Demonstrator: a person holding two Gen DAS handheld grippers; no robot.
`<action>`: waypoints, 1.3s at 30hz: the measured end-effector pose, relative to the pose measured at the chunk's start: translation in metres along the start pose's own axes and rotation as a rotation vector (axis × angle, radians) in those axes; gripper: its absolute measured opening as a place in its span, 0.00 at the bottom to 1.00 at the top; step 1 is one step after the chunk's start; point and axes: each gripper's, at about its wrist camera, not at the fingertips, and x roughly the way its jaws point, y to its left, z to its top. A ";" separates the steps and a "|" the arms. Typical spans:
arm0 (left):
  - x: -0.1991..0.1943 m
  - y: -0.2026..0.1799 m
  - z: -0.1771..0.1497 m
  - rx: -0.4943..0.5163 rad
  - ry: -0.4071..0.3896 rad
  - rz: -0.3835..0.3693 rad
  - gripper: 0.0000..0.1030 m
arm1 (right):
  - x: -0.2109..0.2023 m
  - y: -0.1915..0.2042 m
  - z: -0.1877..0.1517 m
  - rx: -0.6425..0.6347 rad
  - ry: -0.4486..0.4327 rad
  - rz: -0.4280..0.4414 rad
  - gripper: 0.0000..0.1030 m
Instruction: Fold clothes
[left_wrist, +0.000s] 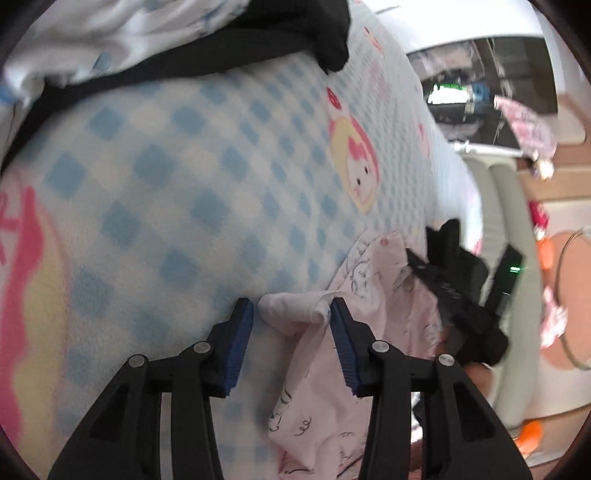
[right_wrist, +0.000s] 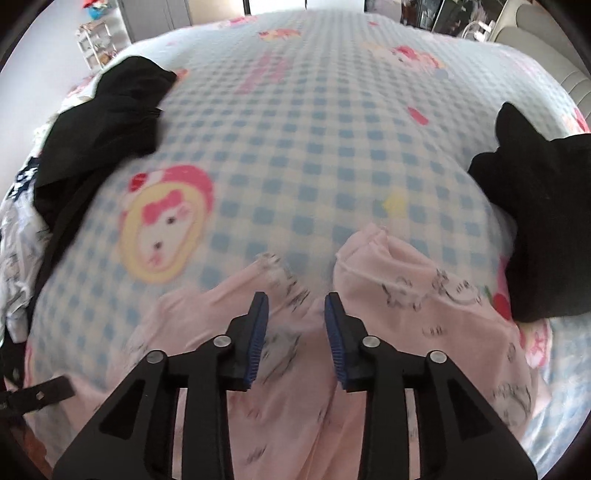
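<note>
1. My left gripper (left_wrist: 291, 314) has its jaws apart; a folded corner of the pink printed garment (left_wrist: 369, 306) sits between the blue pads (left_wrist: 240, 350), brushing the right-hand one at most, and nothing is clamped.
2. My right gripper (right_wrist: 296, 306) is likewise released, jaws parted above the pink garment (right_wrist: 424, 295), with no cloth pinched between its pads (right_wrist: 258, 339).
3. The pink garment lies rumpled on the near part of the bed, spread under both tools; in the right wrist view a sleeve-like end points up the bed, just beyond the right-hand finger.
4. Beneath it is a blue-and-white checked blanket (right_wrist: 314, 147) with pink and yellow cartoon patches.
5. In the right wrist view, a black garment (right_wrist: 110, 122) is heaped at the left edge of the bed, beside white printed clothes (right_wrist: 18, 236).
6. Another black piece (right_wrist: 543, 221) rests at the right, just beside the pink garment.
7. In the left wrist view, my other tool (left_wrist: 454, 291) shows dark and blurred beyond the pink cloth.
</note>
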 end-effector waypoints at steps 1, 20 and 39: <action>0.000 0.002 0.000 -0.014 -0.015 -0.028 0.43 | 0.007 0.000 0.002 -0.009 0.017 0.002 0.34; 0.030 -0.024 -0.044 0.233 0.129 0.152 0.32 | -0.003 0.016 -0.027 -0.225 0.043 -0.060 0.09; -0.003 -0.049 -0.010 0.440 -0.005 0.256 0.09 | -0.015 0.015 0.019 -0.192 -0.034 0.064 0.08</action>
